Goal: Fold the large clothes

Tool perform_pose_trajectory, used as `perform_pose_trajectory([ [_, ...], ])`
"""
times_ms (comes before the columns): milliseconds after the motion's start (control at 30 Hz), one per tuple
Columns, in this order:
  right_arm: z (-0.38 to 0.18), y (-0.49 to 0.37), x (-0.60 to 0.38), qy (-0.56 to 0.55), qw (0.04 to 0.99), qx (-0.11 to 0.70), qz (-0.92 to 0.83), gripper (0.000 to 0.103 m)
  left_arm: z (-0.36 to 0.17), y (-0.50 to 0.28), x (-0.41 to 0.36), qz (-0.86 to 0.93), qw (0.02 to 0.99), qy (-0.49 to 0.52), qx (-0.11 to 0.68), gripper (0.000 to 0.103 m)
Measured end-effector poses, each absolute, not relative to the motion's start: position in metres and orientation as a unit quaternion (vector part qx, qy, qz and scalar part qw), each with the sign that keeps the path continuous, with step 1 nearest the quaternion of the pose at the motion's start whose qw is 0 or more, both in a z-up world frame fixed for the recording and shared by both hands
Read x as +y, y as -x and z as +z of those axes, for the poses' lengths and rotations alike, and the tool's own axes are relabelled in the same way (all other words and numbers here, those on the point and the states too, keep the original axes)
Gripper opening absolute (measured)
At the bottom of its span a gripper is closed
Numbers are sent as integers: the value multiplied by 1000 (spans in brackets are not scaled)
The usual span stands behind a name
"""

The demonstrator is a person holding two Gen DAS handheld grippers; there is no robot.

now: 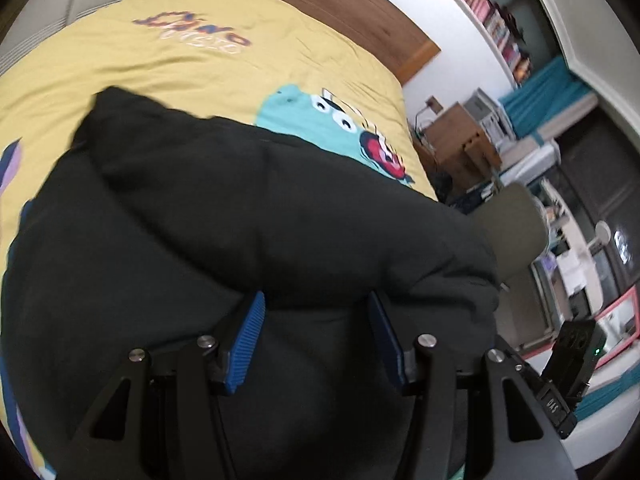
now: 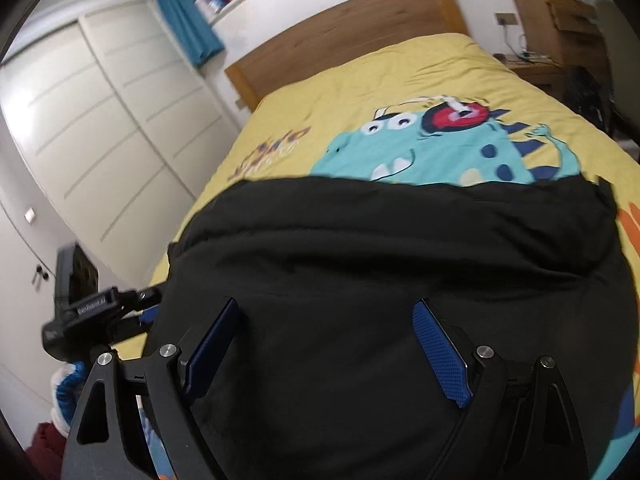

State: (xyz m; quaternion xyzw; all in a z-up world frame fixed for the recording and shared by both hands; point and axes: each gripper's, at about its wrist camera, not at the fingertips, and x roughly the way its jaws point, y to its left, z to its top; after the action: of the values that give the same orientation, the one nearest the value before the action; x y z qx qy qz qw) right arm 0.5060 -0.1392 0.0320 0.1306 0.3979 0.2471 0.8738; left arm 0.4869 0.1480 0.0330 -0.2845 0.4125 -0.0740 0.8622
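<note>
A bulky black jacket (image 1: 240, 220) (image 2: 400, 248) lies across the near part of a bed with a yellow dinosaur cover (image 1: 160, 60) (image 2: 400, 72). An olive cuff or lining (image 1: 512, 232) sticks out at the jacket's right end in the left wrist view. My left gripper (image 1: 316, 300) is half closed, with a thick fold of the jacket filling the gap between the blue pads and covering the tips. My right gripper (image 2: 326, 304) stands wide open above the jacket, its tips showing and nothing pinched. The left tool's black body (image 2: 80, 312) sits at the jacket's left edge.
A wooden headboard (image 2: 352, 20) closes the far end of the bed. White wardrobe doors (image 2: 100, 120) stand to the left. Wooden furniture with a printer (image 2: 560, 28) (image 1: 452, 140) is by the far right corner. Bookshelves (image 1: 492, 12) hang on the wall.
</note>
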Motion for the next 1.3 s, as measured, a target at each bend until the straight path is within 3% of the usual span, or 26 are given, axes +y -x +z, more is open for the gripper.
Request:
perform_pose_trajectory([
  [767, -27, -619, -148, -121, 864, 463, 158, 87, -7, -608, 128, -21, 842, 232, 487, 52],
  [1067, -1, -595, -196, -120, 884, 438, 108, 85, 44, -570, 143, -1, 877, 182, 444, 52],
  [1300, 37, -544, -177, -101, 902, 389, 159, 85, 64, -518, 140, -20, 894, 184, 409, 52],
])
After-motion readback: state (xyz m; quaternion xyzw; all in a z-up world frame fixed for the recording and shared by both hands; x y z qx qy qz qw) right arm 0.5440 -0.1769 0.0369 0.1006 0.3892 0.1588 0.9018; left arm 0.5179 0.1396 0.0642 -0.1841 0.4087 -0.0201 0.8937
